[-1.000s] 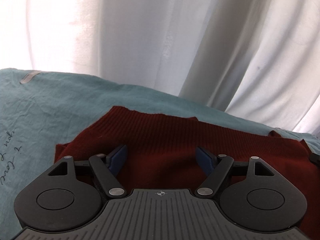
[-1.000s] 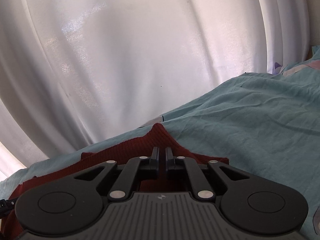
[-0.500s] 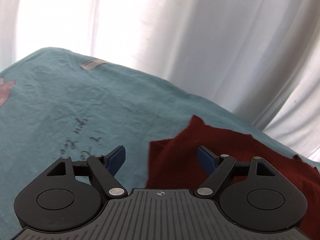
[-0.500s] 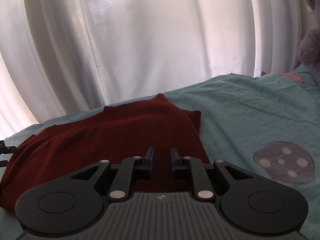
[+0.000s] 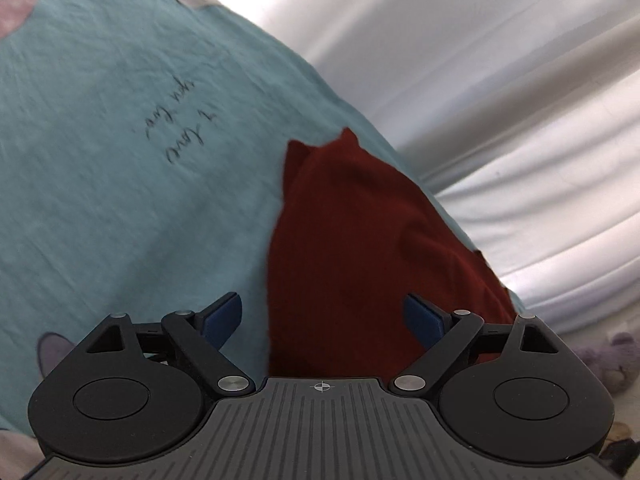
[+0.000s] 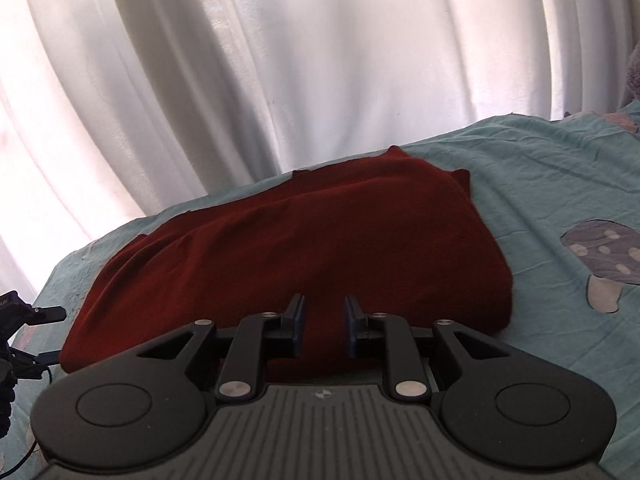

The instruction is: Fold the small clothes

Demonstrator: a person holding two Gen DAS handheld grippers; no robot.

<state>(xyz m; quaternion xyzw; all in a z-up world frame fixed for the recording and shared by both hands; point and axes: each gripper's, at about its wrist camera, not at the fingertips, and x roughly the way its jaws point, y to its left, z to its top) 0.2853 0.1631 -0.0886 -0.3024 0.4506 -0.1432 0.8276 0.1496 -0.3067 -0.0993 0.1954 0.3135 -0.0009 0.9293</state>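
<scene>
The left gripper (image 5: 322, 318) points downward at a slant, and its view is rolled to one side. Its jaws stand wide and are opening further; the blue pads (image 5: 224, 314) press on nothing, each well clear of the other. The right gripper (image 6: 323, 320) also tilts downward. Its jaws are narrow but parting, with a slim gap between the two fingers (image 6: 295, 322) and nothing pinched in that gap. At the left edge of the right wrist view, dark parts of the left gripper show.
</scene>
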